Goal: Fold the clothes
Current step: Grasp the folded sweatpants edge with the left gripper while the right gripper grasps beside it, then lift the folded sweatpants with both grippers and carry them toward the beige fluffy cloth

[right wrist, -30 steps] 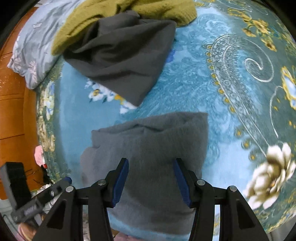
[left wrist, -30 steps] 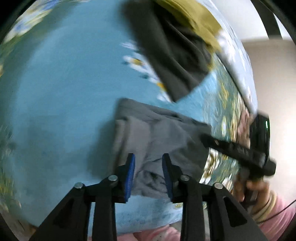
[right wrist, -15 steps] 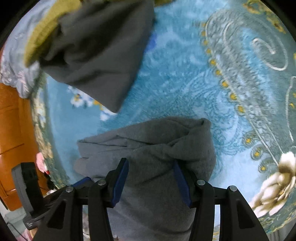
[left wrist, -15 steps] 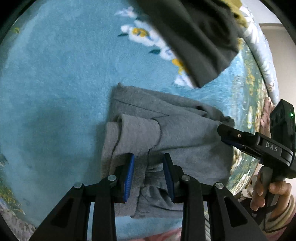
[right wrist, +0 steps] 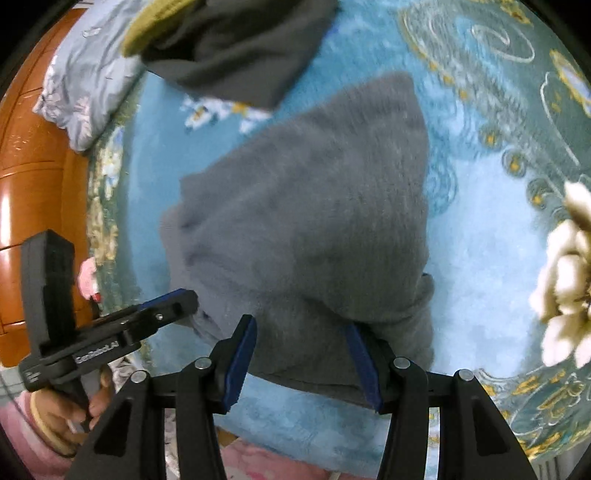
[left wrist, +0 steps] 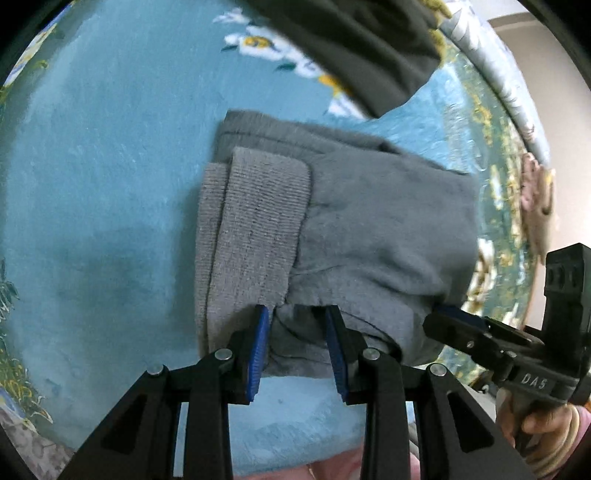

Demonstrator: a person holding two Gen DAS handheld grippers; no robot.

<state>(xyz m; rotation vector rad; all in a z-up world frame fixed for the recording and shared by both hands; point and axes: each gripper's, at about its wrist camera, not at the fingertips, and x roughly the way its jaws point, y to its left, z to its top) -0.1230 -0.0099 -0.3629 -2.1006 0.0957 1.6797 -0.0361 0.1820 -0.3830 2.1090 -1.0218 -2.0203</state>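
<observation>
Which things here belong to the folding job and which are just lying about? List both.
Job:
- grey garment, folded, on the blue blanket
- left tool
- right tool

Lying about:
- dark grey garment
- olive garment
- floral pillow

**Sweater folded over, grippers closer in**

Grey sweater (left wrist: 369,236) now doubled over: ribbed hem (left wrist: 255,229) lies on top, where a second ago it sat flatter and looser. Right-wrist view: sweater (right wrist: 314,206) bulkier, top edge raised toward the dark garment (right wrist: 240,48). Left gripper (left wrist: 297,349) moved nearer the fold; right gripper (right wrist: 303,360) now at its right edge, jaws wide.
</observation>
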